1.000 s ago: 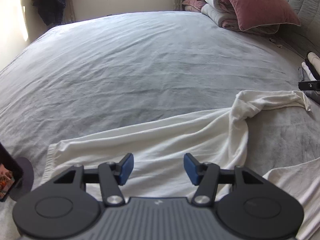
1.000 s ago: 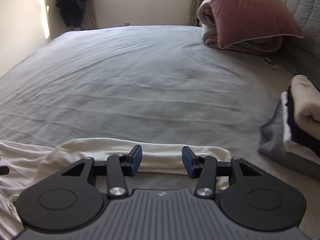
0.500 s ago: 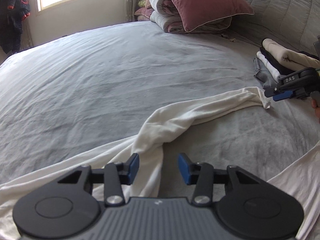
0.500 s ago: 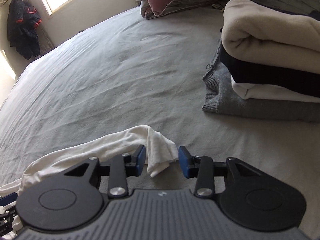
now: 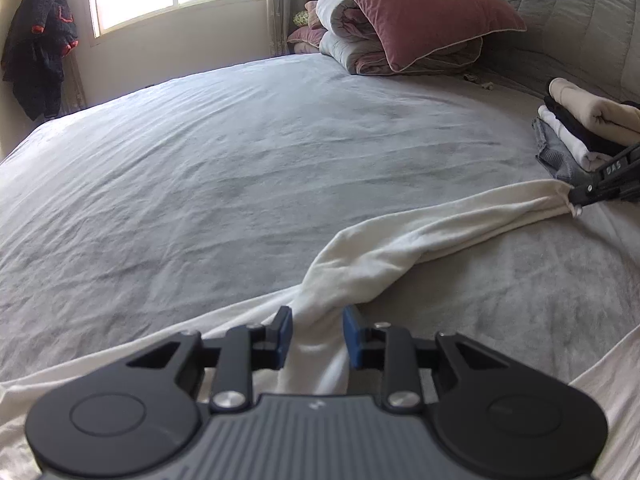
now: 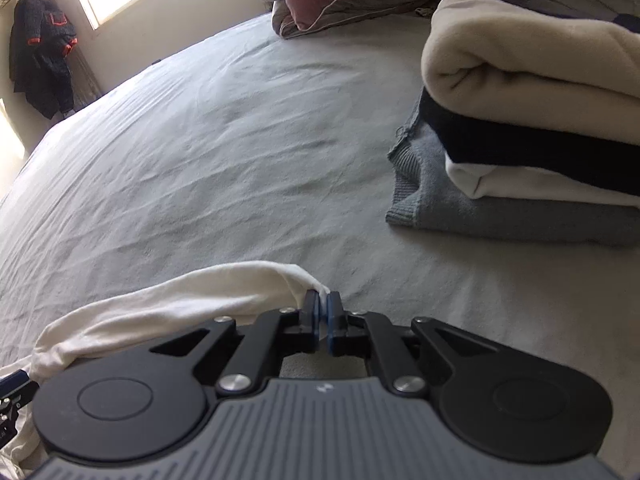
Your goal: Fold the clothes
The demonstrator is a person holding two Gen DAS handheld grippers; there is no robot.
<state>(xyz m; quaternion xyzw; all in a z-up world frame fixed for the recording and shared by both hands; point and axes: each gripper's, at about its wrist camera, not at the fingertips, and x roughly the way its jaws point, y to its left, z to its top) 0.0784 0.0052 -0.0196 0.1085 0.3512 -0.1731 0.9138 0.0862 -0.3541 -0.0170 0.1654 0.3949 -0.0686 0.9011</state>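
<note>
Both grips have gone in. Right at the bottom of the left wrist view, the left gripper [image 5: 318, 336] has brought its blue pads in from their wide stance of a second ago. They now squeeze the bunched root of the sleeve [image 5: 400, 252], and fabric fills the narrow gap between them. That hand has also slid along the white garment [image 5: 256, 328]: it was over the flat hem a second ago and now sits on the gathered part.

In the right wrist view, the right gripper [image 6: 323, 314] has snapped tight, and only a nub of the cuff pokes out above its clamped pads. Half a second ago that cuff hung loose between open jaws.

So the sleeve is now pinned at both ends. It lies across the grey bedsheet [image 5: 240, 180] from bottom centre to the right edge of the left wrist view. The rest of the garment spreads along the bottom edge of that view. My read is that the grasp is done and the sleeve is ready to be lifted and laid over the body of the garment.

Just beyond the right gripper, at the right of its view, sits the stack of folded clothes [image 6: 520, 120], near the cuff but not touching it. Further back at upper right is the pink pillow [image 5: 412, 12], and a dark jacket [image 5: 38, 44] hangs at upper left.
</note>
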